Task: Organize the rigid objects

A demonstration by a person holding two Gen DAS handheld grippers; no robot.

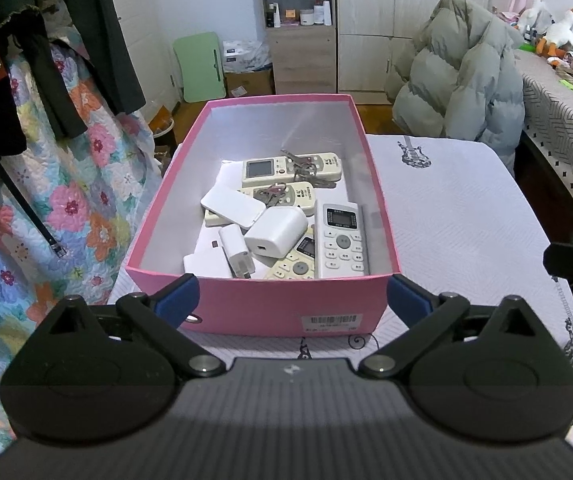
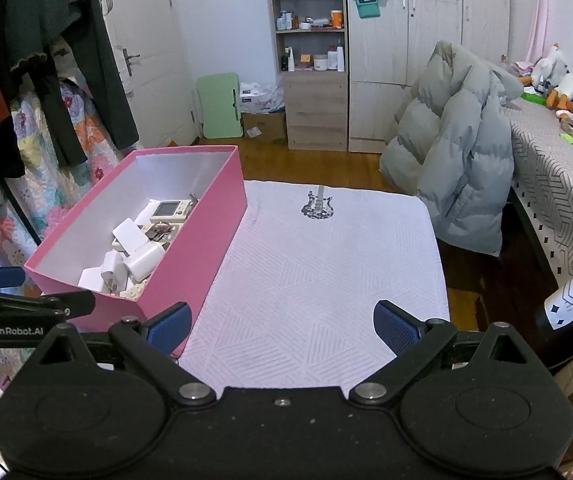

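Here, pink box [image 1: 286,304] of remotes [image 1: 340,240], chargers [image 1: 276,232] and keys [image 1: 306,168] on bench [image 2: 318,280], left side. Left gripper [image 1: 290,300] and right gripper [image 2: 282,328] fingers released, empty. Best reaching straight down, pinching one item squarely.

Pink box [image 2: 206,236] on the white-clothed worktop [image 2: 326,280]
Right tool [image 2: 282,328] hovers spread wide above the cloth; remotes [image 2: 168,210] and chargers [image 2: 144,260] fill the box.
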